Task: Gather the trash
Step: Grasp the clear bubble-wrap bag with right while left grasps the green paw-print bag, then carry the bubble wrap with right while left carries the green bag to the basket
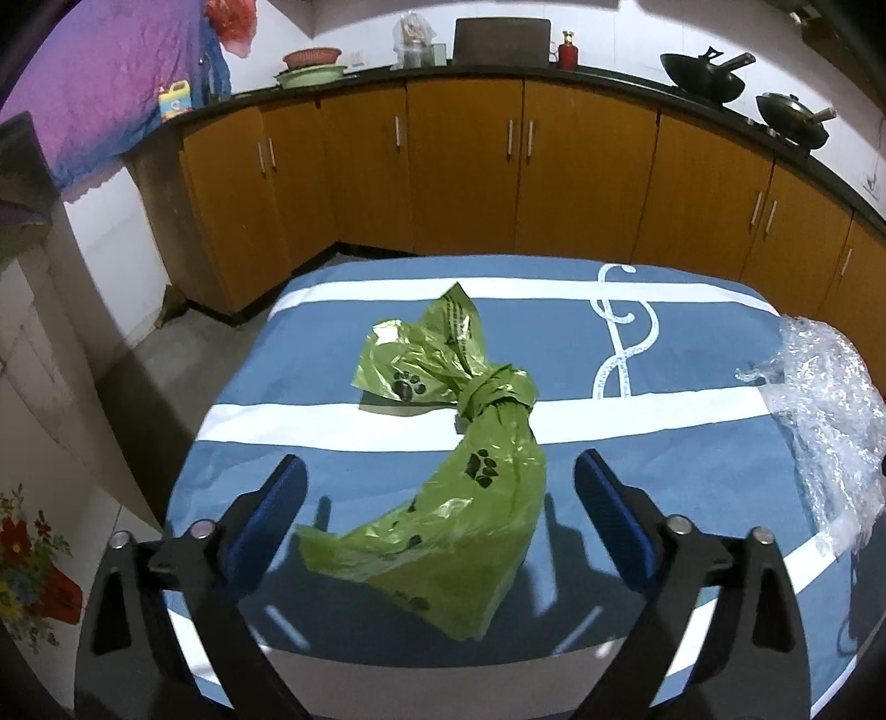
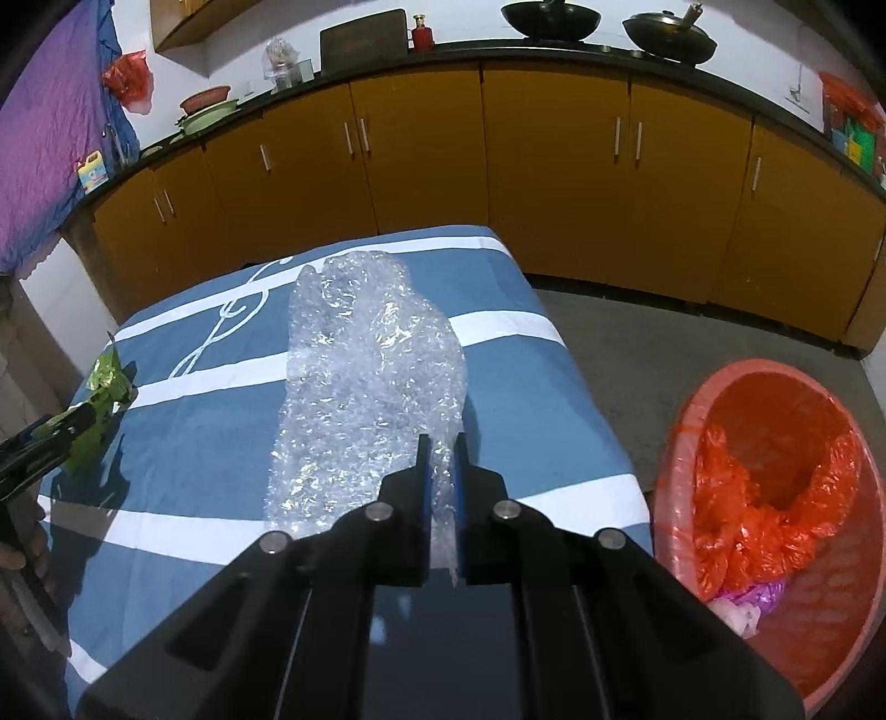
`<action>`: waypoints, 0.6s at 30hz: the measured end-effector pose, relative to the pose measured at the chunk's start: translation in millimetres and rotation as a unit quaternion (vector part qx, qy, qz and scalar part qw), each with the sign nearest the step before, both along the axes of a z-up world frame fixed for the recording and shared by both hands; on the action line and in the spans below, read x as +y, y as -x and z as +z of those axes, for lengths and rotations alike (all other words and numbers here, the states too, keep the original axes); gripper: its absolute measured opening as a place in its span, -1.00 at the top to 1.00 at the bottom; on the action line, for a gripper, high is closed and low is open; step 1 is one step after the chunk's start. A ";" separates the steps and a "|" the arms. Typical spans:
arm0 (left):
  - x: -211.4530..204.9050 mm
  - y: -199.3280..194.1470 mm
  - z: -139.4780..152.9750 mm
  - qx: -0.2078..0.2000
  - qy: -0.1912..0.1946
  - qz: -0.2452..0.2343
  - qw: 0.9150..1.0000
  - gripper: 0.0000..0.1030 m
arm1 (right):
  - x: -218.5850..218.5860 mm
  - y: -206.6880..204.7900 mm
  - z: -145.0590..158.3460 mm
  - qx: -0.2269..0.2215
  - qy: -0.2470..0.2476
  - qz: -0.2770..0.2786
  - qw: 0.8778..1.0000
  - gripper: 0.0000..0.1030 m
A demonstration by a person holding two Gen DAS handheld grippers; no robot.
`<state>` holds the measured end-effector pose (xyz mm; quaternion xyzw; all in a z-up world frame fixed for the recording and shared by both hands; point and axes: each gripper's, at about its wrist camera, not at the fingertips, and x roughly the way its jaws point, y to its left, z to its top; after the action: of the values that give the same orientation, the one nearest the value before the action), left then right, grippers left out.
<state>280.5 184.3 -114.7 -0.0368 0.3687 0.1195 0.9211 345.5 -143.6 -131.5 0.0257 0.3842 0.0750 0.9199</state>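
Your right tool [image 2: 441, 454] is clamped on the bubble wrap [image 2: 365, 376] at frame centre; a thin pinch may slip before the bin [image 2: 775, 531]. Your left tool [image 1: 440, 471] stands apart around the green bag [image 1: 470, 498].

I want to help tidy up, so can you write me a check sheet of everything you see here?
Surface: table under a blue cloth with white stripes.
Job's things: knotted green plastic bag with paw prints; crumpled clear bubble wrap; orange-red bin with a red liner on the floor beside the table.
Clutter: nothing seen.
Grippers: left gripper open, fingers either side of the green bag; right gripper shut on the bubble wrap.
Cables: nothing seen.
Surroundings: orange kitchen cabinets; two black woks.
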 end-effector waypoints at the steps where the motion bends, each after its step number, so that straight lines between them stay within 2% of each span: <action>1: -0.4 -1.3 -1.2 0.004 0.004 -0.002 1.000 -0.65 | 0.2 0.7 0.4 0.000 -0.001 0.000 1.000 0.84; 3: -0.2 -3.2 -3.5 0.012 0.010 -0.005 1.000 -0.50 | 0.0 3.1 0.6 0.000 -0.003 0.001 1.000 0.84; 4: -0.3 -4.7 -4.5 0.015 0.013 -0.006 1.000 -0.36 | -0.3 4.2 0.5 0.000 -0.004 0.002 1.000 0.84; 6: 1.0 -7.3 -7.8 0.025 0.024 -0.012 0.999 -0.01 | -0.4 7.0 0.6 0.001 -0.004 0.002 1.000 0.84; 8: 2.6 -7.2 -10.5 0.033 0.035 -0.018 0.999 0.55 | -1.7 10.9 0.8 0.002 -0.005 0.003 1.000 0.85; 11: 1.6 -0.3 -7.4 0.023 0.039 -0.025 0.999 0.77 | -5.1 16.9 3.2 0.000 -0.006 0.004 1.000 0.84; 18: -13.4 13.9 15.2 -0.013 0.039 -0.046 0.998 0.81 | -13.8 29.3 14.6 -0.010 -0.011 0.001 1.000 0.84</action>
<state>266.7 170.9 -99.5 -0.0576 0.3625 0.0622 0.9281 316.1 -157.4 -116.9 0.0351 0.3740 0.0801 0.9233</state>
